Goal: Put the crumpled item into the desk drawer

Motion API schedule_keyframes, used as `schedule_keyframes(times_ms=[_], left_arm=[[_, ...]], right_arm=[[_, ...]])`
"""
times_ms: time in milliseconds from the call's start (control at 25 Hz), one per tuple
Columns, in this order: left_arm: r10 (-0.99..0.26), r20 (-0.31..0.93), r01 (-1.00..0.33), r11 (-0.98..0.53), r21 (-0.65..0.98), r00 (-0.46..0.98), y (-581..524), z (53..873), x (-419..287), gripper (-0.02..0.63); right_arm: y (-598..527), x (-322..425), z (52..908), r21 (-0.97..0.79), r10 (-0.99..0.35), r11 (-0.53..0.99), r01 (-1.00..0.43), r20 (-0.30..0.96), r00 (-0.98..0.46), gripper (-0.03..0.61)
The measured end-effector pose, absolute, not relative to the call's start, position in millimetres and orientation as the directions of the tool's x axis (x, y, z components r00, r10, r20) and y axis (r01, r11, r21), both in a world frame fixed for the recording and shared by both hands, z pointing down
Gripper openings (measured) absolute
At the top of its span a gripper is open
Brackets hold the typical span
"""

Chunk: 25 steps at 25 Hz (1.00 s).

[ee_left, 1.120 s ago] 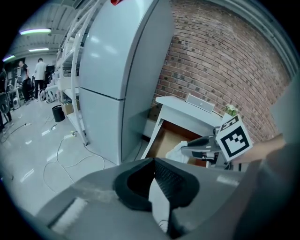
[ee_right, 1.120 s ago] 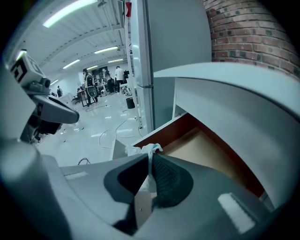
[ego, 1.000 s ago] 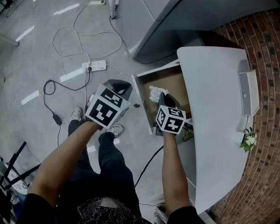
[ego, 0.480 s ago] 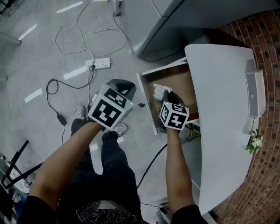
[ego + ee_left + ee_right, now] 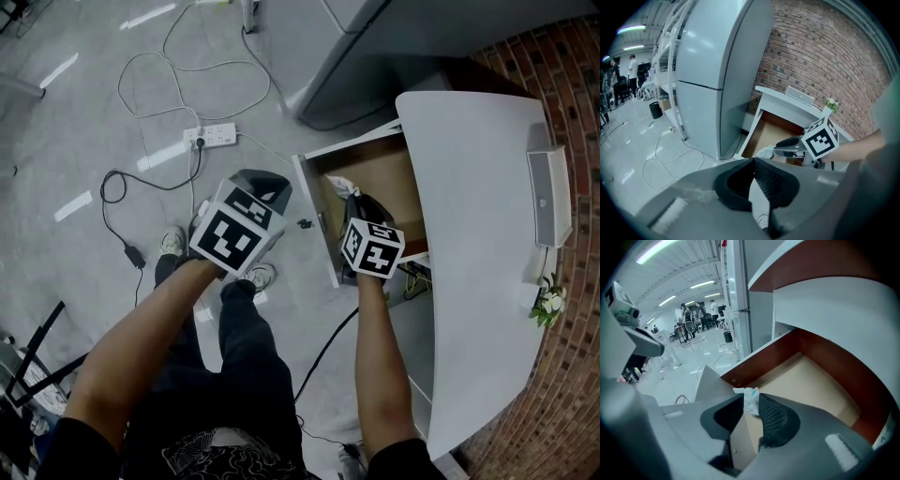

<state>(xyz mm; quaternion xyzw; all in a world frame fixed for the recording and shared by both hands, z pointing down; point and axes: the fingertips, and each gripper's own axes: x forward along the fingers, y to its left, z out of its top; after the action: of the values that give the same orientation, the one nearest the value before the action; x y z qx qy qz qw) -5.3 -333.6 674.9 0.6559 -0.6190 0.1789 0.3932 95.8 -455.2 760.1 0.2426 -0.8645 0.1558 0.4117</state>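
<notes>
The crumpled white item (image 5: 749, 396) sits pinched between the jaws of my right gripper (image 5: 751, 402), just above the front of the open drawer (image 5: 806, 380). In the head view only a scrap of the crumpled item (image 5: 337, 184) shows past my right gripper (image 5: 352, 195), which points down into the tan-floored drawer (image 5: 380, 173) of the white desk (image 5: 478, 216). My left gripper (image 5: 265, 180) hangs over the floor left of the drawer front, its jaws together and holding nothing. The left gripper view also shows the crumpled item (image 5: 765, 151) and the drawer (image 5: 764, 133).
A power strip (image 5: 216, 136) and looping cables lie on the floor to the left. A tall grey cabinet (image 5: 375, 56) stands beyond the desk. A white box (image 5: 548, 197) and small flowers (image 5: 547, 305) sit on the desk by the brick wall. The person's legs are below.
My right gripper has dipped lower into the drawer with the crumpled item, which is now mostly hidden behind it. The left gripper has barely moved.
</notes>
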Motion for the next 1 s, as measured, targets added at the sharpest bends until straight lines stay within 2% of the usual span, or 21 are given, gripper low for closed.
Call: schedule_keyframes(times_ms=[480,1000], left_arm=[[-0.682,0.716,-0.959,0.074,0.275,0.153,-323.7,642.1,-22.7,0.0],[-0.721,0.677,-0.971,0.023,0.236,0.148,-317.0,572.9,-47.5,0.0]], right_arm=[[-443.1,86.1,721.6,-0.087,-0.311,0.815,-0.572,0.768,-0.559,0.092],[-420.8,75.2,625.5,-0.088,-0.396,0.775,-0.626,0.704,-0.589,0.092]])
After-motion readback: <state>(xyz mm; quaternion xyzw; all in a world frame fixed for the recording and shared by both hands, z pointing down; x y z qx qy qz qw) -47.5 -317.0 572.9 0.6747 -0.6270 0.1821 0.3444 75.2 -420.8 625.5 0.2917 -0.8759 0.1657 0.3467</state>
